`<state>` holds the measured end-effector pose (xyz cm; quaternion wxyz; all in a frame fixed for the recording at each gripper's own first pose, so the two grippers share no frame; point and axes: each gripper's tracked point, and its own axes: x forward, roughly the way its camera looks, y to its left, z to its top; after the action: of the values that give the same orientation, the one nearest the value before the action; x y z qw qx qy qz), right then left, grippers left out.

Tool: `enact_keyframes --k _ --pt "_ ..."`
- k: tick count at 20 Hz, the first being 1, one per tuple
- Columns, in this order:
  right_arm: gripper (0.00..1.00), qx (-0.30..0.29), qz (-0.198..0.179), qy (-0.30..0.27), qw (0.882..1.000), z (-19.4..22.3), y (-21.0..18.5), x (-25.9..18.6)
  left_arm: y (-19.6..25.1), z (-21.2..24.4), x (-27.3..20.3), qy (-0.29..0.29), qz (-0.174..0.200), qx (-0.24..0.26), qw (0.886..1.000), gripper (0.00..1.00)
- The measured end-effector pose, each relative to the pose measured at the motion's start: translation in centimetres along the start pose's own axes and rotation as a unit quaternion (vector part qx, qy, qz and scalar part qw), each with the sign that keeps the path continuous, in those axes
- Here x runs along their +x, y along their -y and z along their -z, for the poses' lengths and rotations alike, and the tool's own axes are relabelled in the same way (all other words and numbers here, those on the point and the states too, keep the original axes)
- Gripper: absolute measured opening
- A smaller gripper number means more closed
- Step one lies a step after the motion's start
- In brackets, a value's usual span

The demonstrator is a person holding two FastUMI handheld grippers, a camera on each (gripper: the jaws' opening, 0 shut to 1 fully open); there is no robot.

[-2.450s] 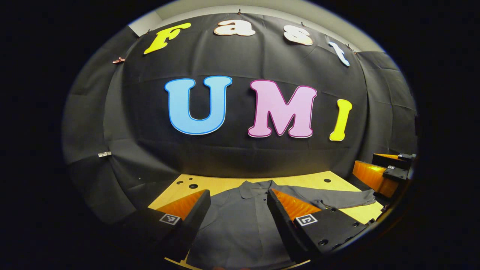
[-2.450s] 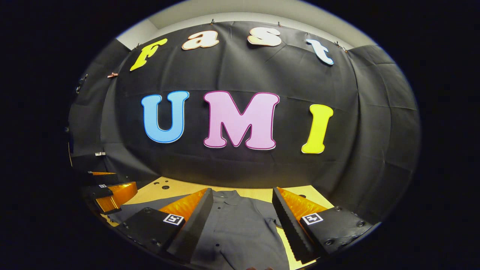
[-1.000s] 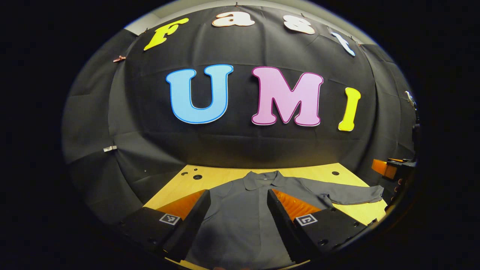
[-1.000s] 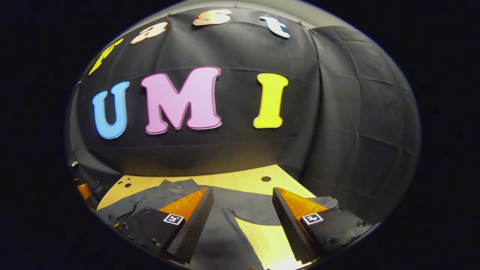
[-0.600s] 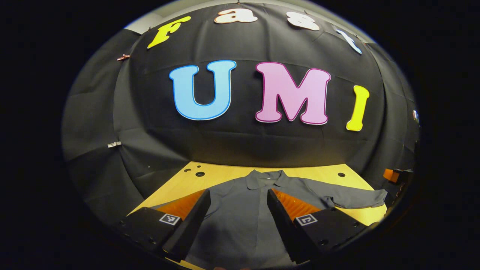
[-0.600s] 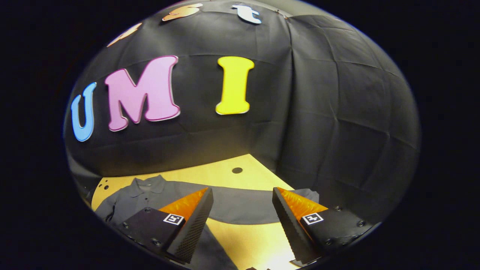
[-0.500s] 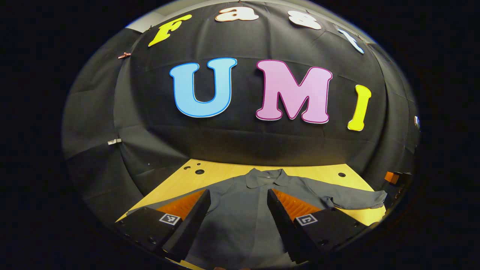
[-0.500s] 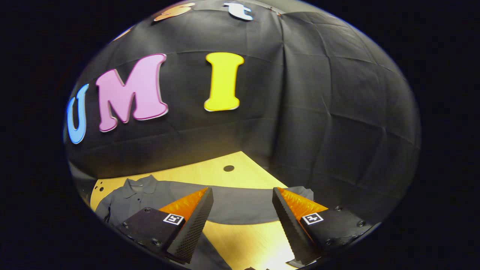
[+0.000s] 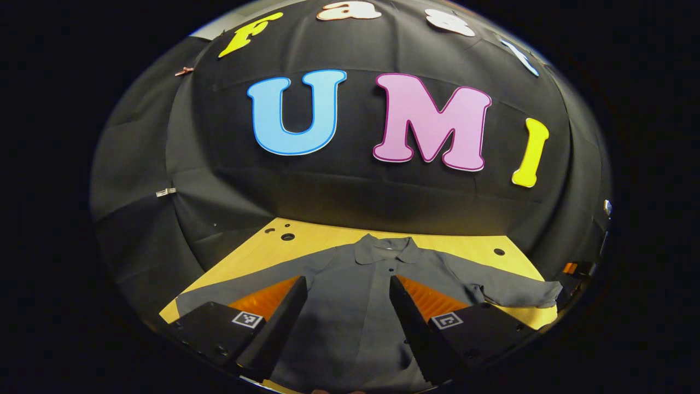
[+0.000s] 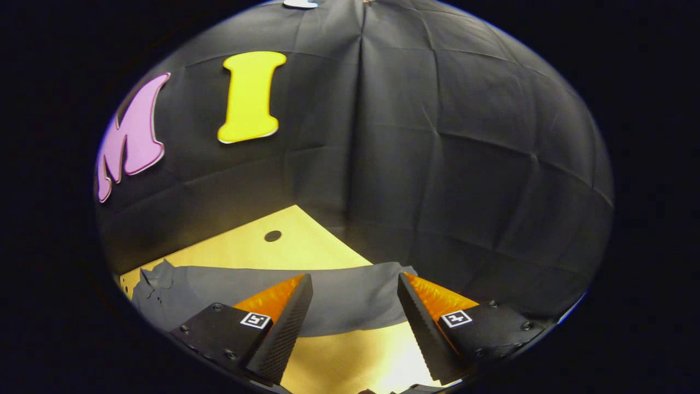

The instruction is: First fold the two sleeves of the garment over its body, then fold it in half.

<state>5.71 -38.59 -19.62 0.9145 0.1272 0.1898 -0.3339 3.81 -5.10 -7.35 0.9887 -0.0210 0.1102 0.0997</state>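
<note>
1. Dark grey collared cloth garment point(image 9: 350, 306): matt woven fabric, lightly creased at the sleeve point(image 10: 350, 293).
2. Pale yellow wooden table point(image 10: 257, 249): smooth, with a slight sheen.
3. Left gripper point(image 9: 345, 314) fingers point(image 9: 284, 323): inner faces apparently ridged, probably rubber.

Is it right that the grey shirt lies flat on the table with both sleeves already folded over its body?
No. The shirt lies flat on the table, but its sleeves are spread out to the sides, not folded; the left gripper view shows both.
</note>
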Motion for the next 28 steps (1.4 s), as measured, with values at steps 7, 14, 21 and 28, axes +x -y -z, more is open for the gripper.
enact_keyframes --k 7,14,21,28 --pt "0.97 0.018 0.054 -0.040 0.998 2.4 4.0 5.6 -0.1 1.2 0.6 -0.020 -0.010 0.003 1.000 0.96" --pt "0.97 0.030 0.071 -0.113 0.991 6.5 7.0 10.5 -0.4 2.4 1.0 -0.037 -0.023 0.009 0.999 0.96" --pt "0.97 0.027 0.066 -0.153 0.986 8.9 7.6 12.9 -0.3 2.8 1.0 -0.046 -0.029 0.007 0.998 0.96" --pt "0.88 0.010 0.056 -0.175 0.983 9.8 6.5 13.8 -0.5 3.2 0.8 -0.051 -0.042 0.004 0.998 0.96"
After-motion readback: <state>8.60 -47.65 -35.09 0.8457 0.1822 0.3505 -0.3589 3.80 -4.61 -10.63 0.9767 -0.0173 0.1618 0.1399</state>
